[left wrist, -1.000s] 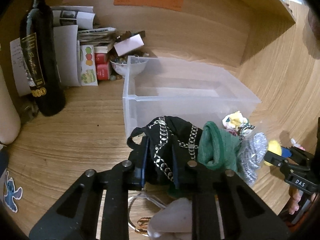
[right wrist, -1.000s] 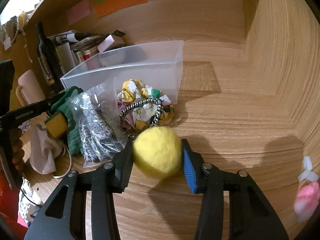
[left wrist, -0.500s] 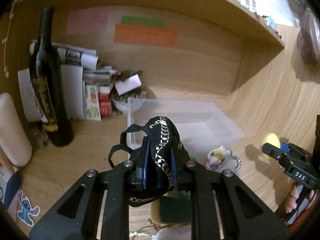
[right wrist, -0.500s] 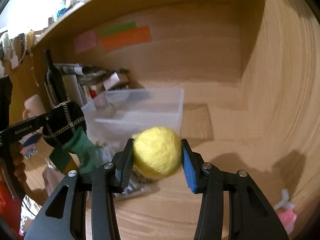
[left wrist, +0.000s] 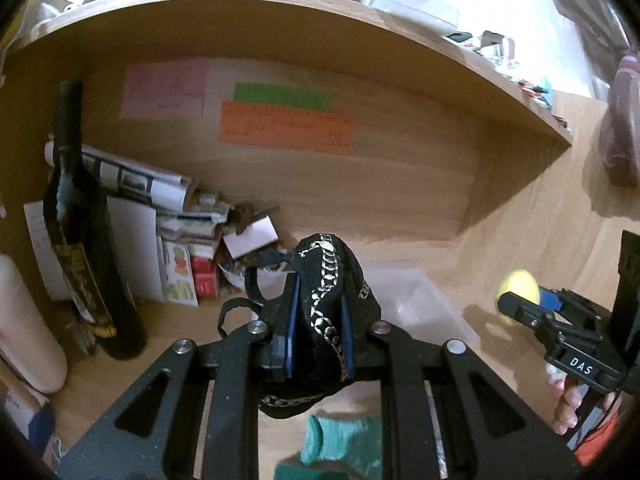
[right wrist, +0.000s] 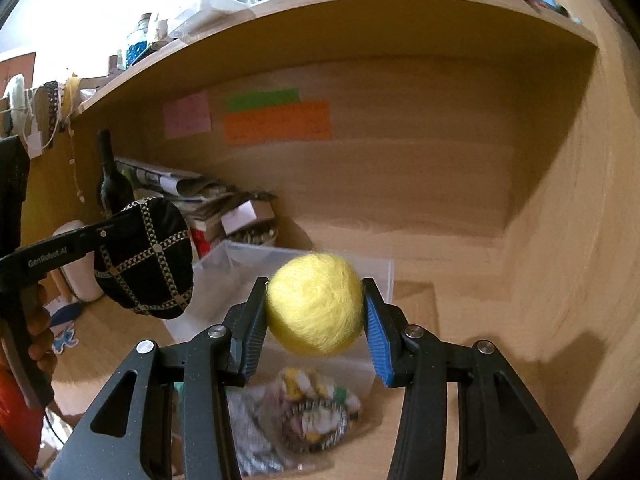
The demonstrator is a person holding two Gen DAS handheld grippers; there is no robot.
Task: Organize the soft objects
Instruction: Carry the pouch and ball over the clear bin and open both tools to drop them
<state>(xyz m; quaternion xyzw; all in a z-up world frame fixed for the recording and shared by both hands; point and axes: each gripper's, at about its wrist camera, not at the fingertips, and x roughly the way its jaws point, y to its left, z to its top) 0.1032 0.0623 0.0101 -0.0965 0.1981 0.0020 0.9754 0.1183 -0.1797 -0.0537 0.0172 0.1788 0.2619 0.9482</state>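
My left gripper is shut on a black pouch with silver chain trim and holds it in the air above the near edge of a clear plastic bin. The pouch also shows in the right wrist view. My right gripper is shut on a yellow fuzzy ball, raised in front of the bin. The ball shows at the right of the left wrist view. A green sock and a floral scrunchie lie on the desk below.
A dark wine bottle stands at the left by a pile of papers and small boxes. A white cylinder stands at the far left. Coloured notes hang on the back panel under a cluttered shelf.
Both grippers have lifted well up off the desk, each with its object. The pile of soft things has dropped to the bottom of both views. The bin now lies below the grippers.
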